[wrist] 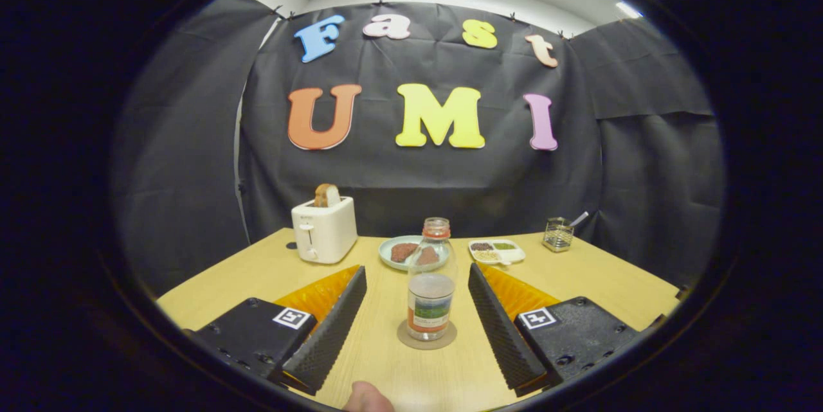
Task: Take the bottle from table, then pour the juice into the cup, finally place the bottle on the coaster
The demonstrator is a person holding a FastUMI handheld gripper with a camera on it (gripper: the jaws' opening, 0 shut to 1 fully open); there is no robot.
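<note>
Your gripper (pixel 418 309) is spread wide, fingers clear of the bottle (pixel 431 283) on both sides; the bottle stands upright on the coaster (pixel 427 339) between them, so it appears set down and released. Beyond it lie a plate (pixel 393 249), a toaster (pixel 323 229), a divided dish (pixel 496 251) and a wire holder (pixel 557 234); nothing obstructs withdrawal.
</note>
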